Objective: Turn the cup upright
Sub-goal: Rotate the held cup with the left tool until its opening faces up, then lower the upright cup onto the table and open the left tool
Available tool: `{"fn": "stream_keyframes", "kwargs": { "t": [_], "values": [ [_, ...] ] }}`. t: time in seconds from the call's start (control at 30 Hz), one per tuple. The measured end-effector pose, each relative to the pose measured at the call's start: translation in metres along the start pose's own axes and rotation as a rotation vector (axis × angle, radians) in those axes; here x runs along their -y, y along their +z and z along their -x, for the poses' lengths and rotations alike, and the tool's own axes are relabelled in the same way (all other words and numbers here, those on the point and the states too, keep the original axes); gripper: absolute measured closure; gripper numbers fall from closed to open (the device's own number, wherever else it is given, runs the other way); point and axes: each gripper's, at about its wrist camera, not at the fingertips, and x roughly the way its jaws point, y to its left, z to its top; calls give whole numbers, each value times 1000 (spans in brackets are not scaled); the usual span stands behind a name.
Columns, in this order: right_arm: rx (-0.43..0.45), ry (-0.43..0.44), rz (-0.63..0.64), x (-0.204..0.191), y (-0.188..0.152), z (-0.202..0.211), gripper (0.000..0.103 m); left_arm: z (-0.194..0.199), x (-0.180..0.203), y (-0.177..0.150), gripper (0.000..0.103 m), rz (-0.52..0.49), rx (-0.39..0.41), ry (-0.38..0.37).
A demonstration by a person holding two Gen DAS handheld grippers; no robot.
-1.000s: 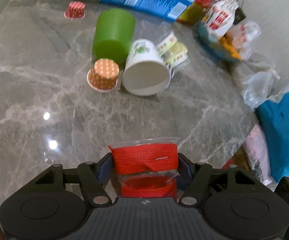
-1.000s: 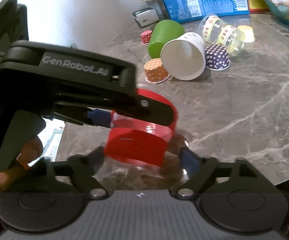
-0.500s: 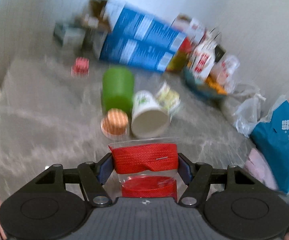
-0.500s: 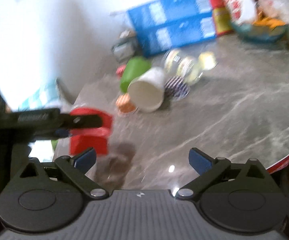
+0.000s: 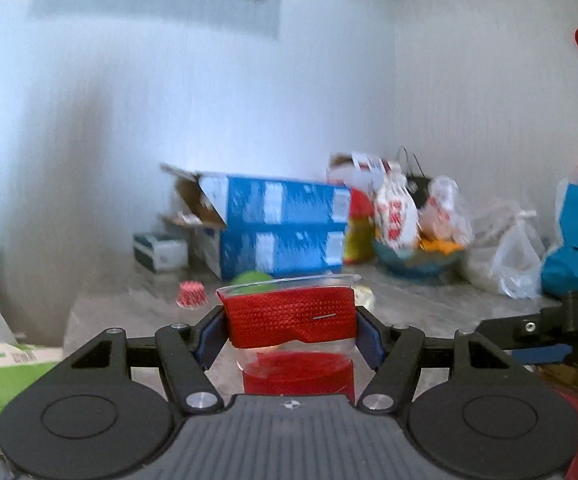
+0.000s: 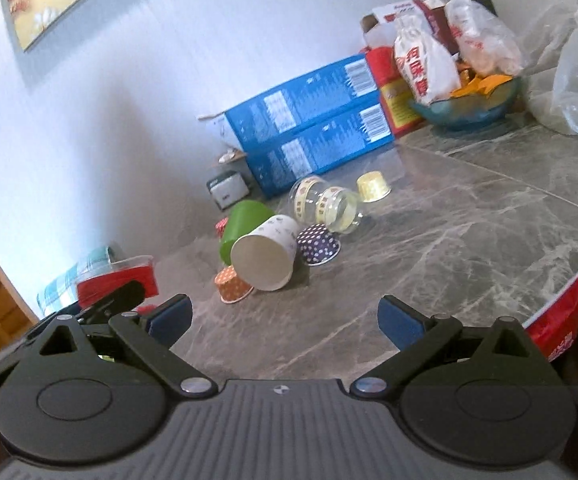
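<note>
My left gripper [image 5: 289, 336] is shut on a clear plastic cup with red bands [image 5: 291, 316]. The cup stands upright between the fingers, rim up, low over the grey marble table [image 6: 469, 240]. The same cup [image 6: 119, 278] shows at the far left of the right wrist view, held by the left gripper. My right gripper [image 6: 285, 320] is open and empty, apart from the cup, over the table's near side.
A white paper cup [image 6: 265, 256], a green cup [image 6: 241, 226] and a clear jar [image 6: 329, 206] lie on their sides mid-table among small patterned cupcake cups. Blue boxes [image 6: 313, 120], a bowl of snacks [image 6: 465, 104] and plastic bags [image 6: 577, 80] line the wall.
My left gripper has tilted up to level, turning the red-banded cup with it. My right gripper has let go of the cup, opened and pulled back to the right.
</note>
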Motion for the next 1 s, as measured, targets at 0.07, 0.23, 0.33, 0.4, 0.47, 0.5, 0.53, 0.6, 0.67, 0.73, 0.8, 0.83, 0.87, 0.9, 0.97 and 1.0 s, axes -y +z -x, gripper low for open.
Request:
{"fn": "stream_keyframes", "kwargs": {
  "t": [0.07, 0.23, 0.33, 0.4, 0.47, 0.5, 0.53, 0.6, 0.67, 0.73, 0.8, 0.83, 0.87, 0.9, 0.97, 1.0],
  "values": [
    [32, 4, -4, 5, -6, 3, 3, 7, 7, -11, 33, -16, 83, 57],
    [133, -14, 57, 7, -20, -1, 2, 3, 22, -42, 33, -79, 175, 127],
    [207, -32, 136, 4, -26, -13, 1, -1, 25, -58, 33, -72, 174, 118],
    [225, -26, 158, 3, -31, -20, 1, -4, 23, -66, 33, -71, 164, 112],
    [237, -23, 175, 2, -37, -26, 1, -5, 20, -73, 33, -64, 156, 109],
    [237, -24, 177, 1, -39, -28, 1, -5, 21, -77, 33, -70, 158, 110],
    [239, -22, 176, 1, -42, -28, 1, -4, 21, -79, 33, -74, 166, 115],
    [242, -16, 171, 2, -46, -27, 1, -1, 20, -81, 33, -72, 183, 111],
    [246, -22, 177, 1, -50, -28, 1, 0, 21, -82, 33, -86, 194, 113],
    [249, -28, 180, 1, -52, -28, 1, 1, 21, -83, 33, -84, 193, 108],
    [255, -27, 186, 0, -54, -29, 1, 2, 21, -84, 33, -84, 192, 108],
    [259, -31, 197, -1, -55, -29, 1, 2, 21, -85, 33, -89, 190, 103],
    [263, -35, 211, -2, -56, -29, 1, 2, 21, -86, 33, -92, 188, 101],
    [268, -40, 222, -3, -57, -29, 1, 2, 21, -87, 33, -95, 183, 95],
    [268, -37, 229, -3, -59, -29, 1, 4, 21, -88, 33, -102, 180, 87],
    [263, -36, 224, -3, -59, -29, 1, 5, 21, -88, 33, -102, 179, 85]
  ]
}}
